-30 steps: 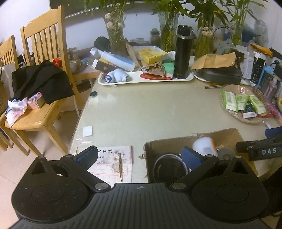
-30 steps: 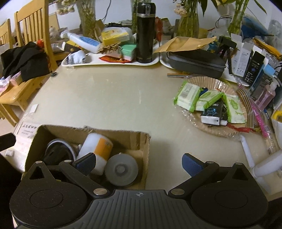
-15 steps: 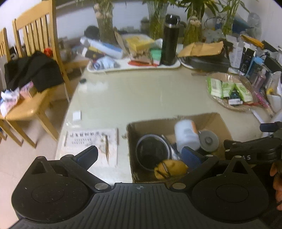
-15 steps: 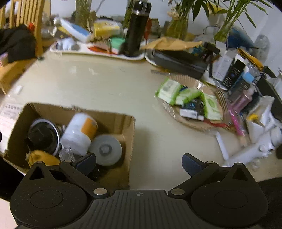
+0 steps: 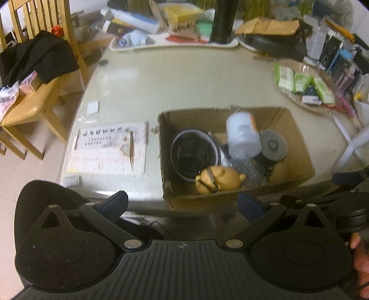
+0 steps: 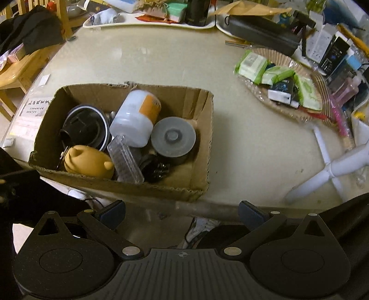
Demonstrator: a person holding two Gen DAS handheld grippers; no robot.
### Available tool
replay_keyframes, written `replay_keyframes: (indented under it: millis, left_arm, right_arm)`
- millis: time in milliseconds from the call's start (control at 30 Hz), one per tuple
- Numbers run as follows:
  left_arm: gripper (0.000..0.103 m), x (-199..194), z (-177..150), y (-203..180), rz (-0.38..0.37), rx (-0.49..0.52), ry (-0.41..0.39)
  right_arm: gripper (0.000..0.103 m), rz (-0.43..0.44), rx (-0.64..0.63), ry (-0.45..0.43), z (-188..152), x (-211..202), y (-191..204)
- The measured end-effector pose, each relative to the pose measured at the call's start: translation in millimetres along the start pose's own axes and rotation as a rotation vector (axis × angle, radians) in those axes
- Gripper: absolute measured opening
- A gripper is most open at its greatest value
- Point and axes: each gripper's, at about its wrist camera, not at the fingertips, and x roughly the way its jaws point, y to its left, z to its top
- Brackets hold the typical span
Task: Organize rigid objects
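Observation:
A cardboard box (image 5: 297, 136) (image 6: 205, 129) sits at the table's near edge. It holds a white bottle with an orange label (image 5: 242, 133) (image 6: 136, 117), a black round pot (image 5: 193, 154) (image 6: 85, 127), a grey lid (image 5: 273, 145) (image 6: 173, 136), a yellow toy figure (image 5: 219, 178) (image 6: 87, 161) and a clear plastic case (image 6: 125, 159). My left gripper (image 5: 182, 204) is open and empty, off the table edge in front of the box. My right gripper (image 6: 182, 211) is open and empty, in front of the box's right corner.
A printed sheet (image 5: 110, 147) lies left of the box. A basket of green packets (image 6: 283, 80) is at right, with a white stand (image 6: 334, 168) near it. A tray with clutter and a black flask (image 5: 223, 20) is at the back. Wooden chairs (image 5: 34, 92) stand left.
Both grippers have pulled back and risen from over the box to beyond the table's near edge. The whole box and its contents now show. Both stay open.

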Motion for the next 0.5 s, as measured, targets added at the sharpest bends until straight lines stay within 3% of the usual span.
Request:
replay_keyframes:
  millis: [500]
  left_arm:
    - [0.103,20,-13,0,0.017,-0.001,0.096]
  right_arm:
    - [0.103,-0.009,-0.009,0.05,0,10,3]
